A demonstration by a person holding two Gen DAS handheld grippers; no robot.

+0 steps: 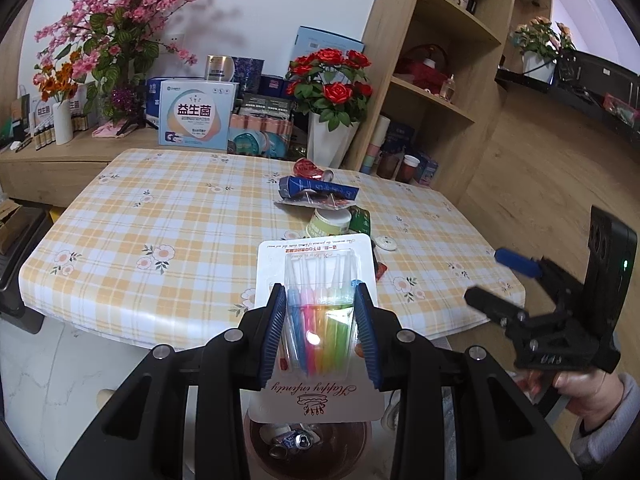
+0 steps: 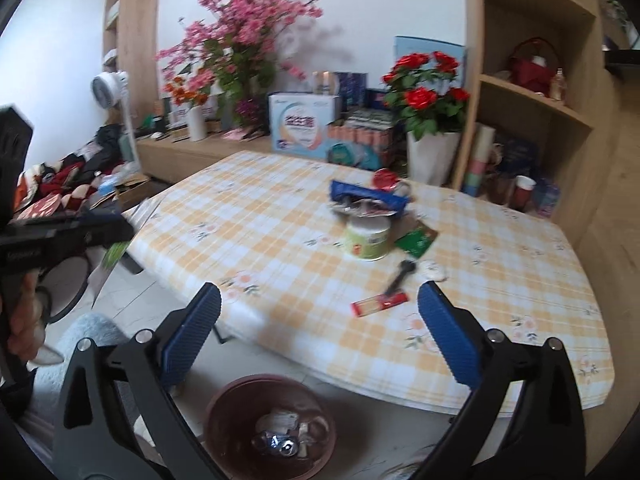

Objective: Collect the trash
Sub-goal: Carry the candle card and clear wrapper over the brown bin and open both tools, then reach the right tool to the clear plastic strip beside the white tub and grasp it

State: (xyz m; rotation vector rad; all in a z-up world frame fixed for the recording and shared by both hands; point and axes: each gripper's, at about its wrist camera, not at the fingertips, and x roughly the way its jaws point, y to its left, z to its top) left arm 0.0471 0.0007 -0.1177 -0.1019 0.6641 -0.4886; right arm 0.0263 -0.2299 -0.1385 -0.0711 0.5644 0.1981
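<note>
Gripping a blister pack of coloured candles (image 1: pixel 318 320), the left gripper (image 1: pixel 320 320) has its blue pads pressed on both sides of the clear bubble, jaws closed partway onto it. The pack hangs directly above a dark red bin (image 1: pixel 308 446) on the floor, which holds a crushed can and scraps. Right gripper (image 2: pixel 320 328) is spread wide and holds nothing; it sits at the near table edge, above the same bin (image 2: pixel 270 426).

On the checked tablecloth (image 2: pixel 260 220), near to far: a red wrapper strip (image 2: pixel 380 303) lying flat, a black spoon (image 2: pixel 398 278) just beyond it, a white cap (image 2: pixel 433 269) to the right, a green sachet (image 2: pixel 416 240), a pale green cup (image 2: pixel 367 240), then a blue box (image 2: pixel 366 194) resting on crumpled foil, with a red lid (image 2: pixel 385 179) farthest. A vase of red roses (image 2: pixel 428 120) stands behind the table.
</note>
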